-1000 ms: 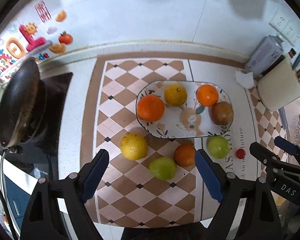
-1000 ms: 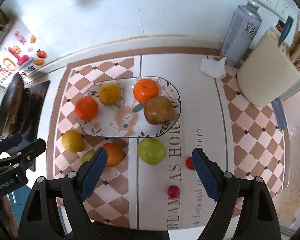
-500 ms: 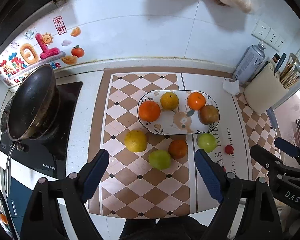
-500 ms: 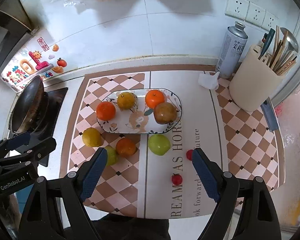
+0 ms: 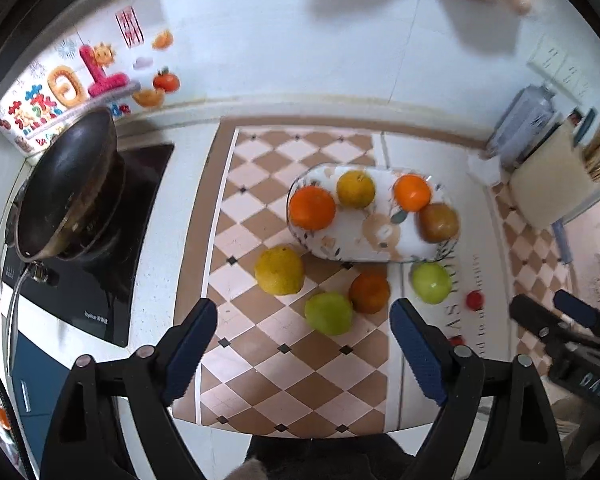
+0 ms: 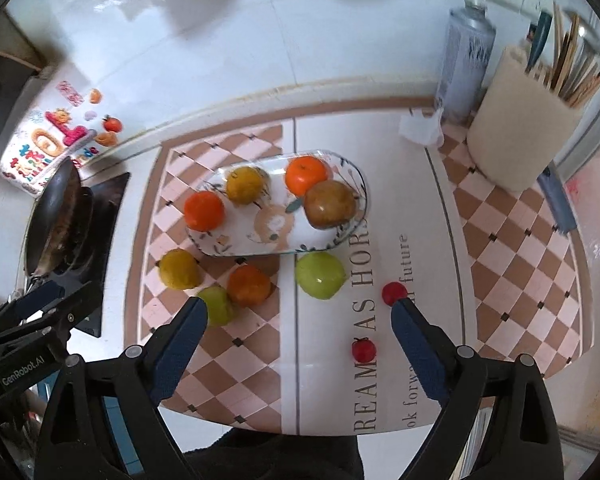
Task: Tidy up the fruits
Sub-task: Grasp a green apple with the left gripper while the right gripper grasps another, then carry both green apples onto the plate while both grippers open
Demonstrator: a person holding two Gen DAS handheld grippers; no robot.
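Observation:
An oval patterned plate [image 5: 364, 246] [image 6: 236, 246] holds an orange [image 5: 312, 208], a yellow citrus [image 5: 356, 189], a second orange [image 5: 412, 192] and a brown fruit [image 5: 439, 223]. On the mat in front lie a yellow fruit [image 5: 279, 270] [image 6: 179, 269], a green fruit [image 5: 329, 313] [image 6: 217, 304], an orange [image 5: 369, 293] [image 6: 249, 285], a green apple [image 5: 431, 283] [image 6: 321, 275] and two small red fruits [image 6: 394, 293] [image 6: 364, 351]. My left gripper [image 5: 304, 344] is open and empty above the mat's front. My right gripper [image 6: 298, 340] is open and empty too.
A dark wok [image 5: 66, 188] sits on a stove at the left. A spray can [image 6: 466, 60], a crumpled tissue [image 6: 422, 128] and a cream utensil holder [image 6: 518, 128] stand at the back right. The counter's front edge runs below the grippers.
Both grippers rose and pulled back from the counter, then dropped closer again. The fruits have not moved. Both stay open.

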